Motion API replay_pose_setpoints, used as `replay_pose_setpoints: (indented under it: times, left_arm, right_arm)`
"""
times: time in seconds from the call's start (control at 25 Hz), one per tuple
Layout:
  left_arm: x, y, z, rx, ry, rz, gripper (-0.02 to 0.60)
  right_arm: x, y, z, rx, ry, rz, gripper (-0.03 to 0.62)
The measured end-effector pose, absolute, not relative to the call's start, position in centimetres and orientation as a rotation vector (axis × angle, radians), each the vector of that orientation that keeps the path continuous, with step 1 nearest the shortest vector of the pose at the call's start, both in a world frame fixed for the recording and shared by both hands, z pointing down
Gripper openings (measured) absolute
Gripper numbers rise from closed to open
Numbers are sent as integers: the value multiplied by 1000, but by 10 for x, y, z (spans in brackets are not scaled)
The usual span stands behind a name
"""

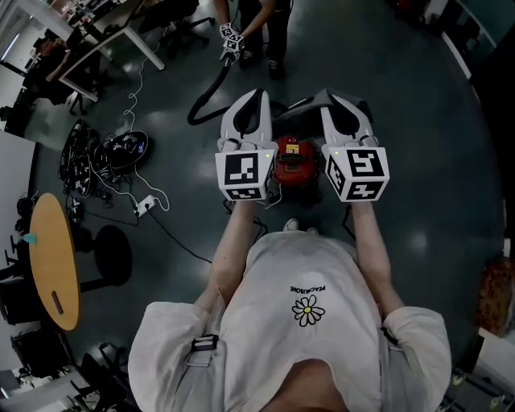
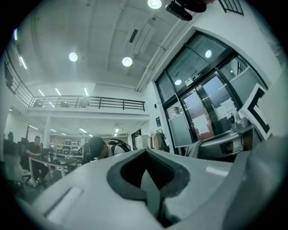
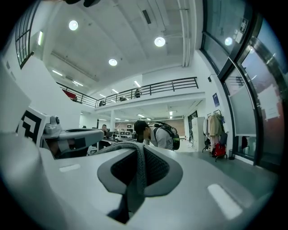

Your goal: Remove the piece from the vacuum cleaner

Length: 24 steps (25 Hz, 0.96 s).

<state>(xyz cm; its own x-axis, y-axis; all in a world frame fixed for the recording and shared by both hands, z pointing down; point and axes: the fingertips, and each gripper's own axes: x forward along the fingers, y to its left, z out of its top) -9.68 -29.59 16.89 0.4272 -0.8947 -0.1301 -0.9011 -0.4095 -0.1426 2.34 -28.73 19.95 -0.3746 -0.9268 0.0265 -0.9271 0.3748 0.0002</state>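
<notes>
The red vacuum cleaner (image 1: 292,161) stands on the dark floor between my two grippers, partly hidden by their marker cubes. Its black hose (image 1: 211,88) curves away to the far left, towards a second person (image 1: 261,20) who holds another marker cube (image 1: 232,40). My left gripper (image 1: 259,96) (image 2: 146,173) and right gripper (image 1: 334,98) (image 3: 137,155) are both raised above the vacuum and tilted upward. Each gripper view shows its jaws pressed together with nothing between them, aimed at the ceiling and the far hall. Which piece comes off the vacuum cannot be made out.
A round wooden table (image 1: 52,261) stands at the left, with a heap of cables (image 1: 105,157) and a power strip (image 1: 145,205) on the floor near it. Desks (image 1: 105,40) fill the far left. A person with a backpack (image 3: 157,132) bends over ahead.
</notes>
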Motion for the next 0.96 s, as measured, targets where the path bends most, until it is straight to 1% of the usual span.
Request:
replay_pose_setpoints:
  times: [0.44, 0.96]
  left_arm:
    - [-79, -283, 146, -2510, 1518, 97, 2]
    - [-77, -276, 140, -2506, 1515, 118, 2]
  right_arm:
    - [43, -277, 184, 1803, -2563, -4, 41]
    - [50, -270, 181, 1800, -2561, -16, 41]
